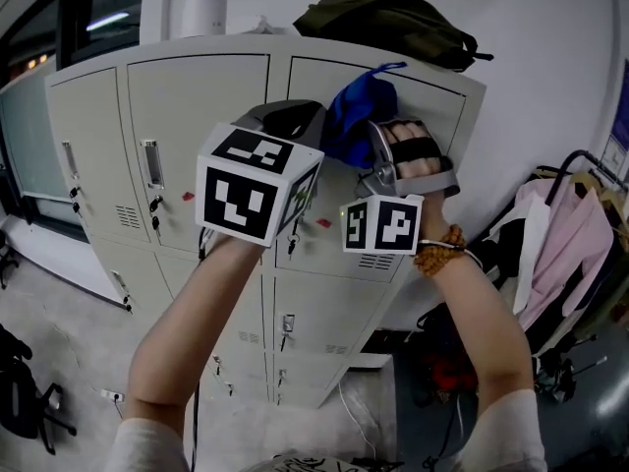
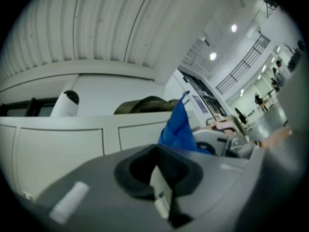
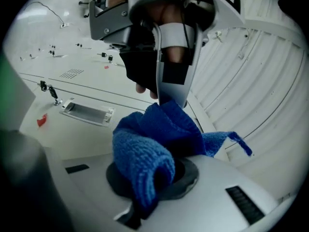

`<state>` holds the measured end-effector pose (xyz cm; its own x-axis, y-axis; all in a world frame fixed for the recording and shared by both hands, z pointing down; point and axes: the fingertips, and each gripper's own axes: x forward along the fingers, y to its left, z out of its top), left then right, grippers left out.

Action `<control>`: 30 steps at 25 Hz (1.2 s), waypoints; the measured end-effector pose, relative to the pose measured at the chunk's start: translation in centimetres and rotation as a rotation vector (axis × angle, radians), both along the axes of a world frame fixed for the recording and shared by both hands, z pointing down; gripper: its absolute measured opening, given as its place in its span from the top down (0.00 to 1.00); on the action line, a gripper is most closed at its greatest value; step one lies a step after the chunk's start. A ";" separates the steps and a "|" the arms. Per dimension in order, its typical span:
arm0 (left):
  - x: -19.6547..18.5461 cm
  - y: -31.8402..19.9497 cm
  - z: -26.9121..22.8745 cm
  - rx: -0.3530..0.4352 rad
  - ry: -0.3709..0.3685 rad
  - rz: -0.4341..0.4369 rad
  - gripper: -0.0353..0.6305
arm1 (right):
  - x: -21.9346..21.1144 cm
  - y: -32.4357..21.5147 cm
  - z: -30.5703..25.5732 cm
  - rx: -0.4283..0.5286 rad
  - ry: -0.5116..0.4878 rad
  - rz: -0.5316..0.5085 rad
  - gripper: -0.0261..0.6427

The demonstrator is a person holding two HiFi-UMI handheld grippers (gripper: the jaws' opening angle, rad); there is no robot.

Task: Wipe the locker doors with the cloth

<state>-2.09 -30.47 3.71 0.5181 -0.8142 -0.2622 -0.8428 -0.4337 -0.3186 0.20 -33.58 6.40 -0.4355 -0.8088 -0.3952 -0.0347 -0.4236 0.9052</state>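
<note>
A blue cloth [image 1: 354, 106] is bunched between my two raised grippers, in front of the upper doors of the grey lockers [image 1: 197, 96]. My right gripper [image 1: 371, 141] is shut on the cloth [image 3: 145, 153], which spills out of its jaws with one corner trailing to the right. My left gripper [image 1: 300, 118] sits just left of the cloth. In the right gripper view the narrow tip of the left gripper [image 3: 171, 93] rests against the top of the cloth. In the left gripper view the cloth [image 2: 177, 127] stands beyond my left gripper [image 2: 157, 180], whose jaws look shut and hold nothing.
An olive backpack [image 1: 393, 23] and a white device [image 1: 206, 8] sit on top of the lockers. A rack with pink clothes [image 1: 570, 234] stands at the right. A black bag [image 1: 20, 391] lies on the floor at the left. A recessed door handle [image 3: 87, 112] is near the cloth.
</note>
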 end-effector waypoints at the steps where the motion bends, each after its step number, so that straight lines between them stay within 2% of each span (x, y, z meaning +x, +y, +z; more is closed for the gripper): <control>1: 0.1 0.1 -0.5 0.008 0.000 0.002 0.94 | 0.2 0.0 -0.6 0.000 -0.009 0.001 0.91; 8: 2.4 0.5 -2.2 0.035 -0.015 0.033 0.94 | 2.8 0.3 -3.6 -0.006 -0.079 0.010 0.91; 13: 4.5 0.0 -1.0 0.009 -0.022 0.070 0.94 | 4.9 0.4 -2.8 -0.060 -0.129 0.006 0.91; 20: 5.9 -1.2 2.7 -0.067 -0.019 0.102 0.94 | 6.1 0.4 1.2 -0.103 -0.138 0.004 0.91; 30: 7.0 -1.6 9.1 -0.164 -0.015 0.113 0.94 | 6.0 0.2 10.3 -0.177 -0.101 -0.002 0.91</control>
